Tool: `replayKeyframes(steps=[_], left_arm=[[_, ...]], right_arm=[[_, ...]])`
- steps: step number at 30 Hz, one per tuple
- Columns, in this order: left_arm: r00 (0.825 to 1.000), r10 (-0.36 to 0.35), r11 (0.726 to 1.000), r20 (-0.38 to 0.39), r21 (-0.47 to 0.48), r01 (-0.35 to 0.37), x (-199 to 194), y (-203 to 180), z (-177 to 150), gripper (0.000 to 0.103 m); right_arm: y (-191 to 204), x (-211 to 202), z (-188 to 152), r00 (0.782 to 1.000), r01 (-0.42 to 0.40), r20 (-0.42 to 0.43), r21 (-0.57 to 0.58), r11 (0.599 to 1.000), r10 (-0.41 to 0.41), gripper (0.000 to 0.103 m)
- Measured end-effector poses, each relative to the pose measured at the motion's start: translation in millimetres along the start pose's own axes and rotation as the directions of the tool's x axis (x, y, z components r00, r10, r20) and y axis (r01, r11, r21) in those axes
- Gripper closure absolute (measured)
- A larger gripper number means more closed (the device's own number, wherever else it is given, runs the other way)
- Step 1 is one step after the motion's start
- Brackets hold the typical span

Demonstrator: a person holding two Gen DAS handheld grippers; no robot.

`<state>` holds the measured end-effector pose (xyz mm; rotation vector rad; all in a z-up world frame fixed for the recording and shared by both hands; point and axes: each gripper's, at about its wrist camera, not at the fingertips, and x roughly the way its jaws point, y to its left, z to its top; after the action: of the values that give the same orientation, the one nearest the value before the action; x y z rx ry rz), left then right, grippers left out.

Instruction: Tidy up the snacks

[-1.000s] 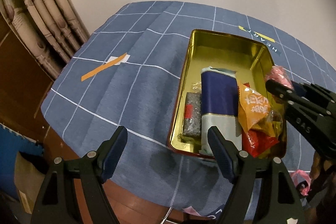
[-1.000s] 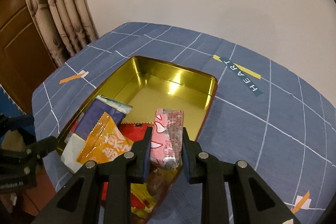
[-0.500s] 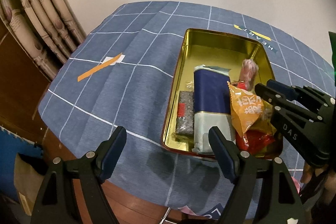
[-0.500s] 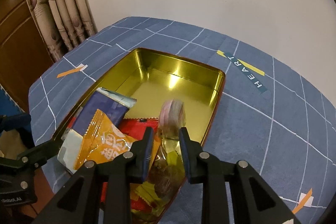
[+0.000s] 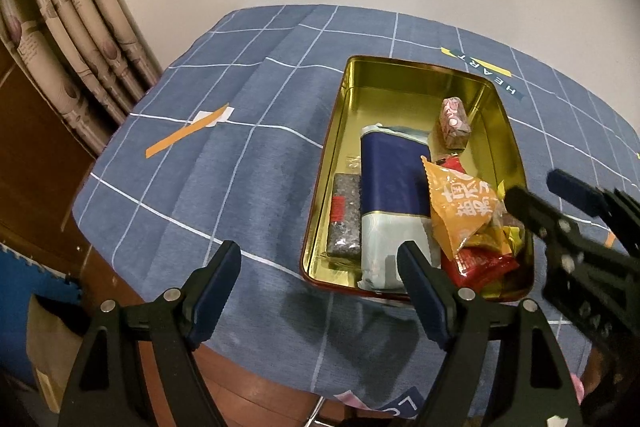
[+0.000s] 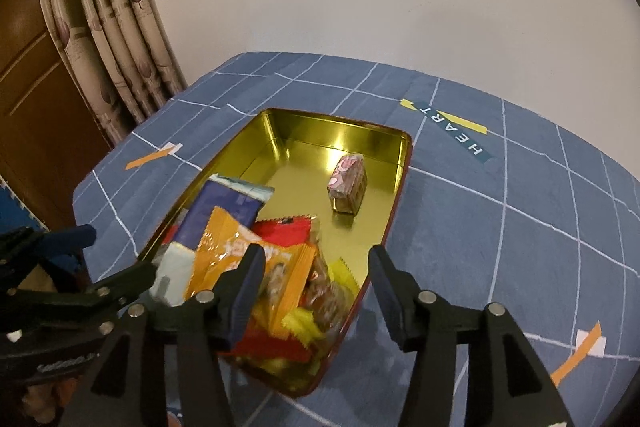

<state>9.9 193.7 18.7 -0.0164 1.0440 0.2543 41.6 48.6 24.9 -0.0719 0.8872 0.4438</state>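
- Here, a gold-lined rectangular metal tin with a red outer rim sits on a blue tablecloth with a white grid, right of centre in the left wrist view and at centre in the right wrist view.
- A small pink-and-white wrapped snack block lies alone on the bare gold floor toward the tin's far end, near its right wall, touching no other packet.
- A navy-and-pale-blue flat packet lies lengthwise in the tin's middle; a grey speckled bar with a red label lies just beside it against the left wall.
- An orange foil pouch with white lettering rests tilted over a red packet and yellow wrappers at the tin's near right corner.
- The left gripper hovers at the lower edge of its frame, jaws spread wide and holding nothing, over the cloth and the tin's near edge.
- The right gripper hangs above the tin's near end, jaws likewise spread apart and empty.
- An orange tape strip lies on the cloth at centre left.
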Motion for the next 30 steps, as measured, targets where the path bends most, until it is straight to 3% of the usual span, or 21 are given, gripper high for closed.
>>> replayKeyframes(steps=[14, 30], left_arm=[[1.0, 0.015, 1.0, 0.016, 0.006, -0.015, -4, -1, -1, 0.025], [1.0, 0.025, 1.0, 0.017, -0.004, -0.025, -4, 1, 0, 0.025]], right_arm=[[15, -21, -22, 0.999, 0.044, -0.017, -0.003, 0.999, -0.044, 0.028], [16, -14, -32, 0.997, 0.03, -0.075, -0.003, 1.0, -0.03, 0.027]])
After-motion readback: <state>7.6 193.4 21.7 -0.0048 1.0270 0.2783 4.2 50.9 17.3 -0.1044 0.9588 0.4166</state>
